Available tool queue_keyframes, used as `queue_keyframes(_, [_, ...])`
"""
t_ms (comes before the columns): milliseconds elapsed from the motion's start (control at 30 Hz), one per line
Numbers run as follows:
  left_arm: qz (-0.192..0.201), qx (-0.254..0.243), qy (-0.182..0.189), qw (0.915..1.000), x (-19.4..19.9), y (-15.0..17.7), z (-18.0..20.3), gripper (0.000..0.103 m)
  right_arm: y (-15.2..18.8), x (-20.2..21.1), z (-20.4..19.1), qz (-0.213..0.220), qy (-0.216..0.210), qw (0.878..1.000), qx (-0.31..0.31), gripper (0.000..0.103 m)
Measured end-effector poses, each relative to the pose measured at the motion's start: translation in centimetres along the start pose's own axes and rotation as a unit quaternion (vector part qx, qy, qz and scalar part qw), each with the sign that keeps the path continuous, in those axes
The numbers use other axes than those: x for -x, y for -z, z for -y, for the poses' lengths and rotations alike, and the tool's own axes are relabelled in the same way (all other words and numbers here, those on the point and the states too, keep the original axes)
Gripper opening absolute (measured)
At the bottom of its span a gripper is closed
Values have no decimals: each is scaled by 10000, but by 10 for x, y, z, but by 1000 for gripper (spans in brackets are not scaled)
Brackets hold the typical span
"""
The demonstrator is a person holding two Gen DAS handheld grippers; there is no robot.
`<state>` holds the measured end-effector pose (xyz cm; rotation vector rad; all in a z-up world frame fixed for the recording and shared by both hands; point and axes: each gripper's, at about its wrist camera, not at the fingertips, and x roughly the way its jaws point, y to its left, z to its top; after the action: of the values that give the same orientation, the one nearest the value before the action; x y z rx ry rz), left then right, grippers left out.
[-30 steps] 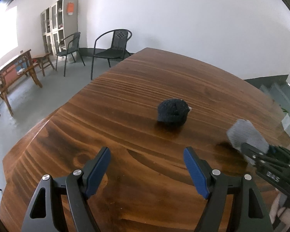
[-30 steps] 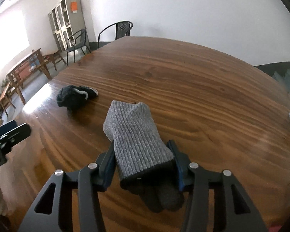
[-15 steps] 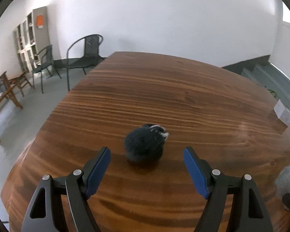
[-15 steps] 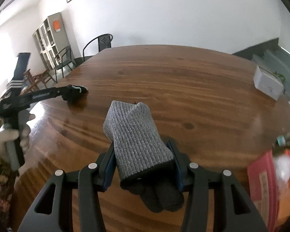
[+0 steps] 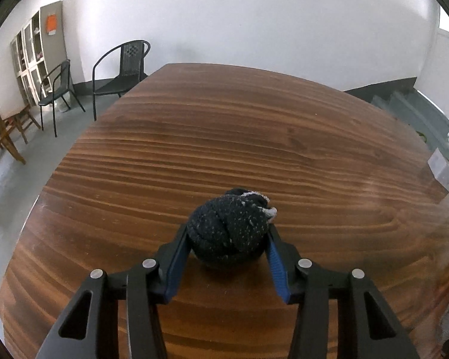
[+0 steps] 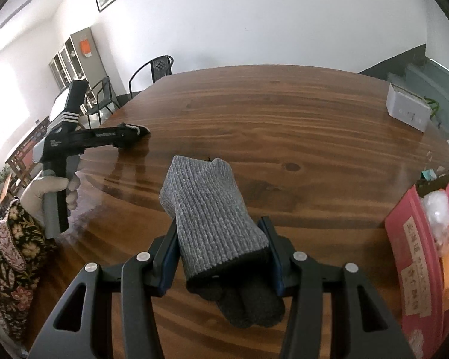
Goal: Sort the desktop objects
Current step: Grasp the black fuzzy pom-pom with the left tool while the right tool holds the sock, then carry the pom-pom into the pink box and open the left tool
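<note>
My left gripper (image 5: 228, 240) is shut on a balled dark sock (image 5: 229, 233) with white flecks, which rests on the wooden table (image 5: 224, 137). In the right wrist view the left gripper (image 6: 125, 133) and the sock (image 6: 134, 131) show at the table's left. My right gripper (image 6: 221, 239) is shut on a folded grey knit sock (image 6: 209, 212) and holds it above the table (image 6: 284, 125); its dark toe end hangs behind the jaws.
A white box (image 6: 407, 107) sits at the table's far right edge, also in the left wrist view (image 5: 443, 167). A pink box (image 6: 413, 248) with toys stands at the near right. Black chairs (image 5: 122, 71) and a cabinet (image 5: 36, 51) stand beyond the left edge.
My left gripper moved forward to the dark sock and closed on it. My right gripper kept hold of the grey sock and swung its view to the right.
</note>
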<state>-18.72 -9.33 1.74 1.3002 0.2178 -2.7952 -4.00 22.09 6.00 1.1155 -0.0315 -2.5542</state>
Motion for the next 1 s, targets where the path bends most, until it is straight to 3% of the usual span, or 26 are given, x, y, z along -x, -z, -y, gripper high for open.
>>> queue_keyframes(233, [259,-48,62,9996,30,6,21,50,2,27,3,429,3,9990,-159,54])
queue_keyframes(400, [484,-132,376,9980,61,16,51,50,5,55,12,780,58,9963,-349,54])
queue_keyframes(567, [645,-429,797,9938,92,29,96,50,12,100,34,1291,390,9892,-566,54])
queue_keyframes(833, [739,-1049,1668,9776,142,58,185,50,40,187,120,1682,1414,9672,-1271,54])
queue_keyframes(1000, [549,-1414,2240,9627,161,79,245,50,69,229,164,1853,1806,9490,-1803,54])
